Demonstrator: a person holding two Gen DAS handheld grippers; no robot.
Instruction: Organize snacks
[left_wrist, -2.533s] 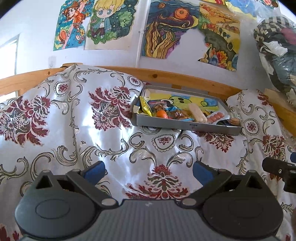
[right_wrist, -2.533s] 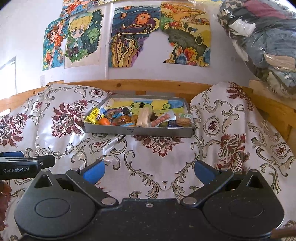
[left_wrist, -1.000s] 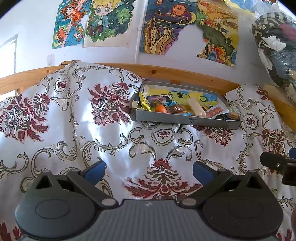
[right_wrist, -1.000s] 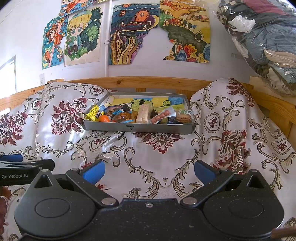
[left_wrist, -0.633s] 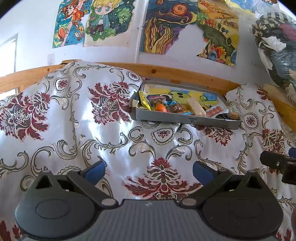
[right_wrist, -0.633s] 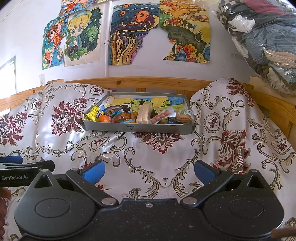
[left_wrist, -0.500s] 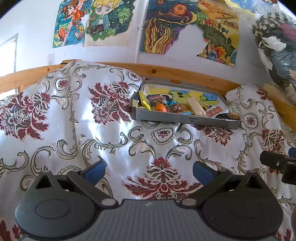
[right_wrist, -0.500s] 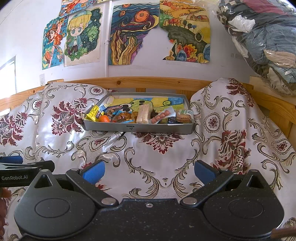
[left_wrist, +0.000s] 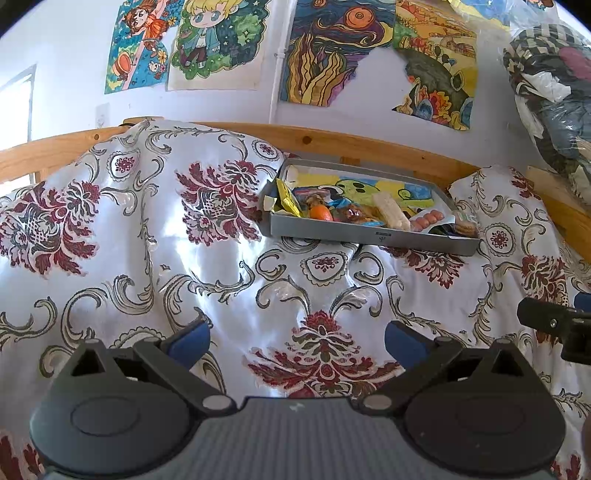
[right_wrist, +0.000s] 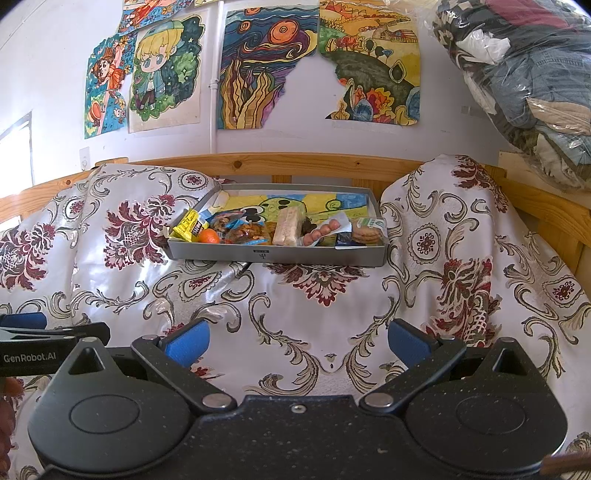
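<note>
While both claws are held wide apart and empty, nothing is gripped. The tray (right_wrist: 277, 254) of snacks (right_wrist: 251, 232) is seen well ahead of the right claw (right_wrist: 297, 341) and ahead-right of the left claw (left_wrist: 297, 339).

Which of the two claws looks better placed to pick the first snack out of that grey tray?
Probably the right claw: the grey tray lies almost straight ahead of it. From the left claw the tray sits ahead but off to the right. Both are open, empty and well short.

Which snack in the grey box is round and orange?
The small orange fruit, near the left end of the grey tray, beside the yellow packet. The other snacks are wrapped or pale.
</note>
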